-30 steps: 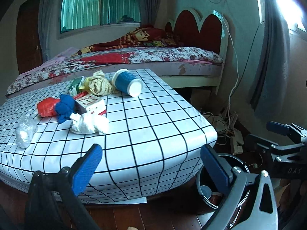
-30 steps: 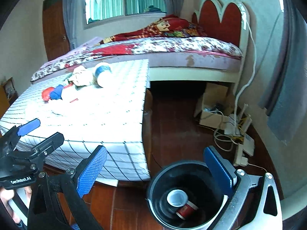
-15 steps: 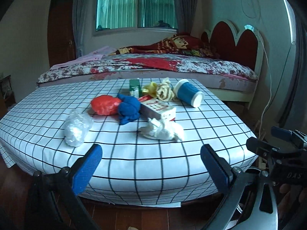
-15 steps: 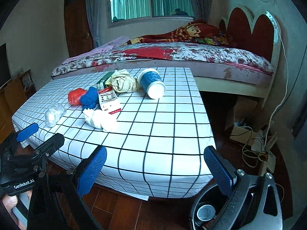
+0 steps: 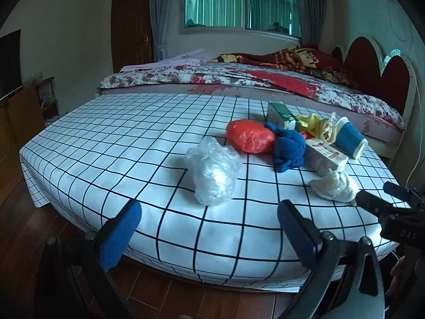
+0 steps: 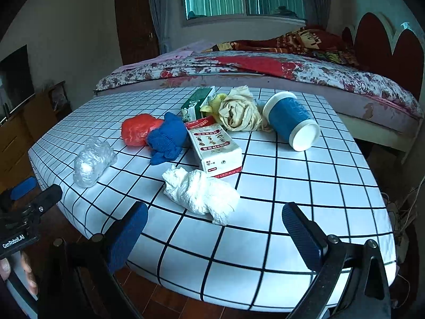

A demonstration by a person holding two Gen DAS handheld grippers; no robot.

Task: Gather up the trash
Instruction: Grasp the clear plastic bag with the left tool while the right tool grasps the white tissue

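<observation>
Trash lies on a table with a white grid cloth (image 5: 111,143). A clear plastic wad (image 5: 212,171) lies just beyond my open, empty left gripper (image 5: 209,228). A white tissue wad (image 6: 202,194) lies just beyond my open, empty right gripper (image 6: 215,228). Behind them are a red bag (image 6: 139,129), a blue cloth (image 6: 167,138), a white and red carton (image 6: 215,148), a green box (image 6: 198,102), crumpled yellow paper (image 6: 239,113) and a blue cup on its side (image 6: 292,121). The same items show in the left wrist view, with the tissue wad (image 5: 333,187) at right.
A bed with a floral cover (image 5: 239,79) and a red headboard (image 5: 377,69) stands behind the table. A wooden cabinet (image 5: 16,117) is at left. The floor is dark wood (image 5: 24,212). Cables (image 6: 403,207) lie at right.
Both grippers have swung left and closer to the table, from the bin on the floor to the trash. The clear wad and the tissue wad now lie just ahead of the fingers.
</observation>
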